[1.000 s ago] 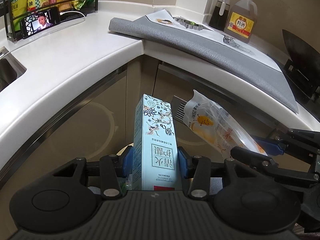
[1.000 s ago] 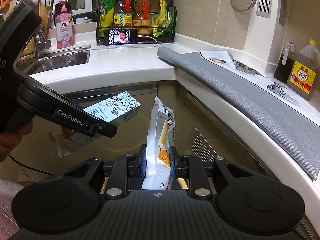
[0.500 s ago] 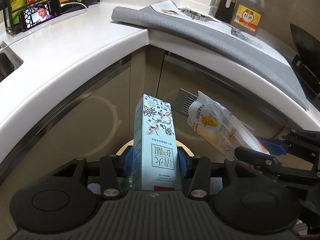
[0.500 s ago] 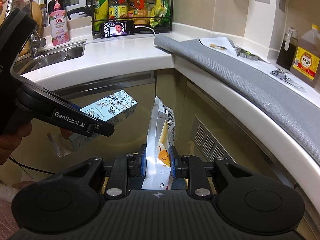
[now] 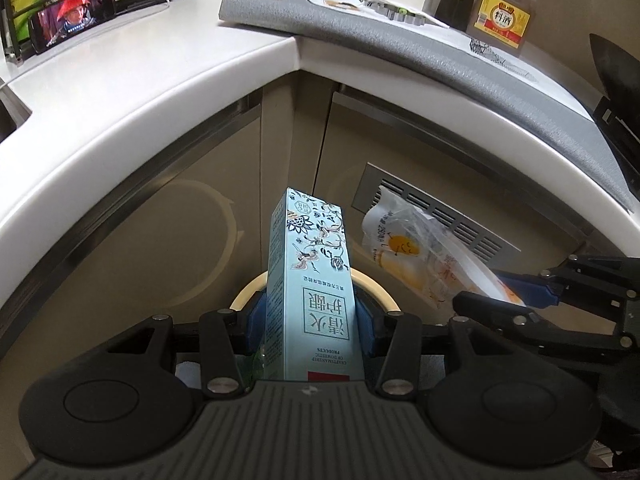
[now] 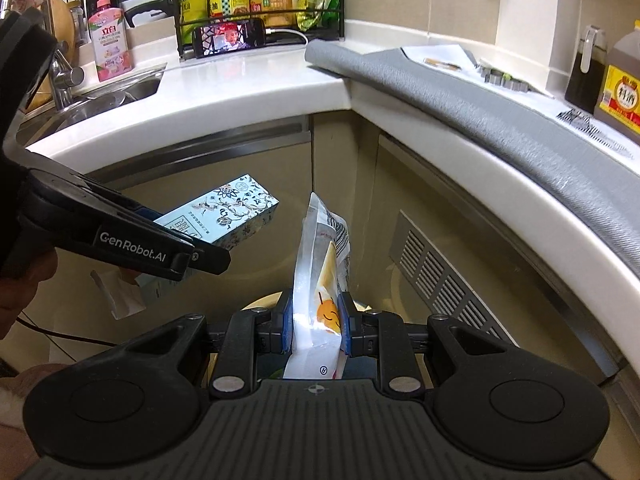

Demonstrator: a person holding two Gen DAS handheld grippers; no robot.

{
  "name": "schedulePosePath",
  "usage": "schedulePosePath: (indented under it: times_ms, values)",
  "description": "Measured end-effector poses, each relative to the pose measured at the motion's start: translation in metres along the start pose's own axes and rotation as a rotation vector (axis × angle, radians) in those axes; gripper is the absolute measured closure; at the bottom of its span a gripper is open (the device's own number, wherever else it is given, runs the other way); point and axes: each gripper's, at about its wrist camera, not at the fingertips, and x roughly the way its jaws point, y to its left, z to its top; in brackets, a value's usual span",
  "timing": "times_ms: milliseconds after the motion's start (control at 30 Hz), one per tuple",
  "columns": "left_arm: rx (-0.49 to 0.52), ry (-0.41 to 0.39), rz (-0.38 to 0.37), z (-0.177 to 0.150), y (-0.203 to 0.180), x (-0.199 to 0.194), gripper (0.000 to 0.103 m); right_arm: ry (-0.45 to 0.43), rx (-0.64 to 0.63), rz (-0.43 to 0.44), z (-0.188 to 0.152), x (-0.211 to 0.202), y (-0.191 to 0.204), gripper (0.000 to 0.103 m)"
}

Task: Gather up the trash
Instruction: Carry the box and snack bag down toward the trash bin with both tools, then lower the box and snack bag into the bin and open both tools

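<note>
Item one: a tall pale-blue carton (image 5: 310,296) printed with flowers, birds and Chinese characters, standing up the middle of the left wrist view, clamped between the blue pads of the left gripper (image 5: 310,316), whose jaws are closed on its lower half.

Item two: a crumpled clear plastic bag (image 6: 320,280) with a yellow smiling face and black print, upright at centre of the right wrist view, pinched by the right gripper (image 6: 316,322), jaws closed on it.

Both pieces hang in front of the beige cabinet doors (image 5: 132,264), below the bench edge. A curved cream rim (image 5: 376,286), lower centre, shows just behind each held piece.

Right wrist view only: a sink (image 6: 100,98) and a pink soap bottle (image 6: 110,46) at upper left, part of a hand (image 6: 24,292) at the left edge, and the carton's open bottom flap.

Surroundings: a white bench (image 5: 132,60); a grey mat (image 5: 400,40) draped over its right run; a phone (image 5: 74,20) with a lit screen at upper left; a cooking-wine jug (image 5: 504,12) at upper right; a slatted vent (image 5: 440,216) in the cabinet, partly hidden by the bag in the left wrist view.
</note>
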Motion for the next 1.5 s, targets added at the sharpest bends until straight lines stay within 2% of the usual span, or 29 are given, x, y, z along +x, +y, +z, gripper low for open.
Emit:
schedulePosePath:
  times_ms: [967, 1200, 1500]
  values:
    - [0.012, 0.134, 0.037, 0.002, 0.012, 0.066, 0.052, 0.169, 0.036, 0.003, -0.002, 0.087, -0.008, 0.079]
    - [0.008, 0.230, 0.018, -0.002, 0.014, 0.102, 0.052, 0.226, 0.052, 0.006, -0.009, 0.115, -0.011, 0.079]
    - [0.031, 0.373, 0.051, -0.016, 0.015, 0.156, 0.052, 0.323, 0.077, -0.020, -0.026, 0.160, -0.022, 0.079]
